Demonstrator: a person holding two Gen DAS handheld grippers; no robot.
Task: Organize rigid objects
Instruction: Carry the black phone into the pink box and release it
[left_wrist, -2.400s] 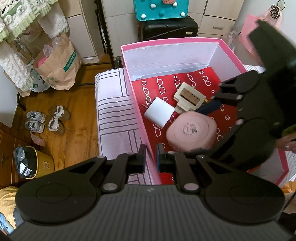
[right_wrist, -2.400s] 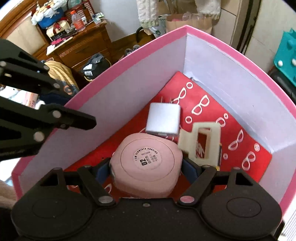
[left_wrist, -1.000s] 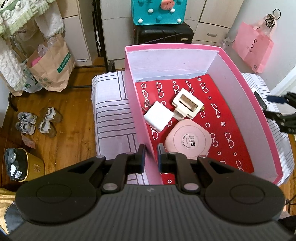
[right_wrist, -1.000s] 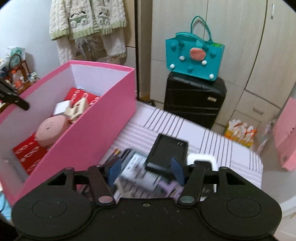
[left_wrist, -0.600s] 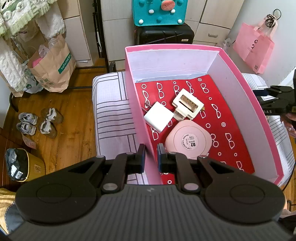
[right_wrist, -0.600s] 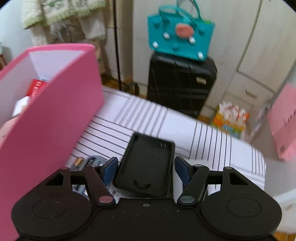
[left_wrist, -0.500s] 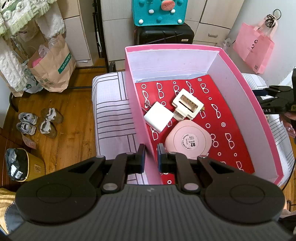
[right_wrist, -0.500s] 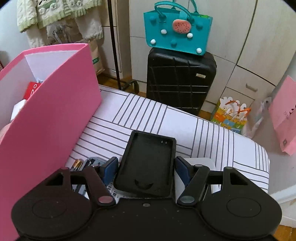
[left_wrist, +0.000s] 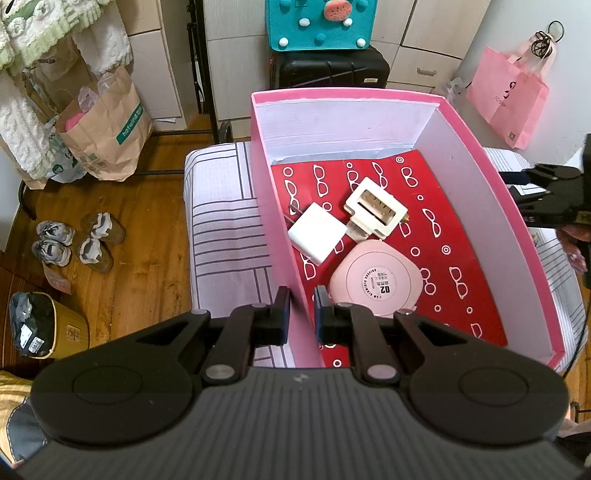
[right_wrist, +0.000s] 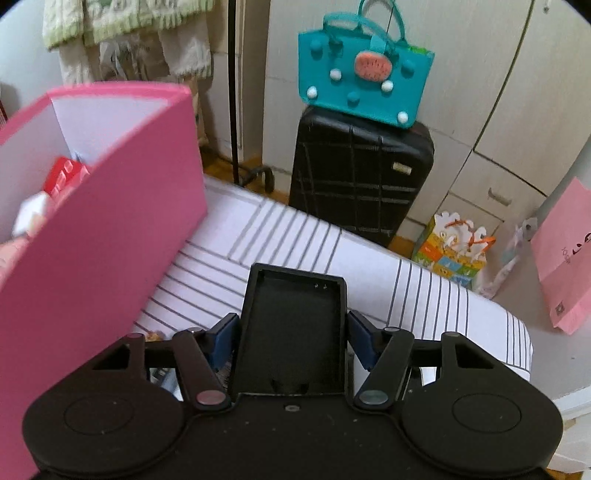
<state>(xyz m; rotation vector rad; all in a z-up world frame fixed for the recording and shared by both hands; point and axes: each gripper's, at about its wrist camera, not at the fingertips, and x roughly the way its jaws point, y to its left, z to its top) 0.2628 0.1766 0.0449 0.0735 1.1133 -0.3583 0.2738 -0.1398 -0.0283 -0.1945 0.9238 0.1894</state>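
Closing on the black case, the right tool has it between its blue pads, jaws narrowing; whether the pads already press on the case's long edges cannot be told, there looks to be a sliver of gap on each side. Case lies open side up on the striped bed, just right of the pink box, over some small clutter partly hidden under the tool. Left tool is clamped on the box's near left wall, jaws almost together, steadying it.

Doing it well, as a judgement: the squeeze should finish square on the two long edges before any lift, since a thin hollow case may flex or twist out of a skewed grip. A straight lift would clear the clutter, then up over the box wall without knocking it. Free red floor sits right of the pink round device, white charger and cream adapter; that side suits the drop. Left tool's hold matters until the case is in.
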